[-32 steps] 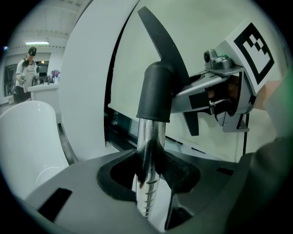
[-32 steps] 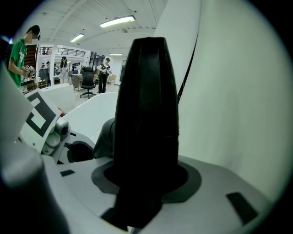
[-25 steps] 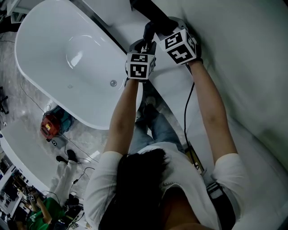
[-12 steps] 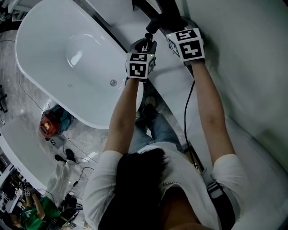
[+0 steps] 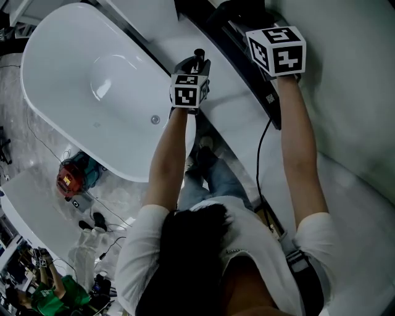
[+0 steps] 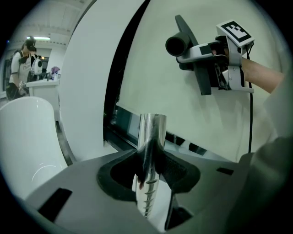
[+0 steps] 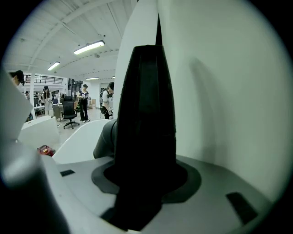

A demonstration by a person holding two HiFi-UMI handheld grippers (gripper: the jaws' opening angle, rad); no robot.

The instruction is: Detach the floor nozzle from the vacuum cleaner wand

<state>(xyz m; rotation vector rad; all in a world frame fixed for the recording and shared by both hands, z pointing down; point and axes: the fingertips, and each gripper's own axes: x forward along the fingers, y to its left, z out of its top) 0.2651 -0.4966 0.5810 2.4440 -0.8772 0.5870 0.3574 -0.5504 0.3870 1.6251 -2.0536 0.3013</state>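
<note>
My left gripper point(image 6: 149, 155) clamps the chrome wand point(image 6: 151, 130), upright at lower centre. My right gripper point(image 6: 192, 57) grips the floor nozzle point(image 6: 177, 45) at upper right, well apart from the wand's tip.

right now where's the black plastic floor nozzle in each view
Head view: the black plastic floor nozzle is at the top edge, right of centre.
Left gripper view: upper right, held in the right gripper.
Right gripper view: centre, filling the space between the jaws.
Shared landmark: the pale wall behind it.
</note>
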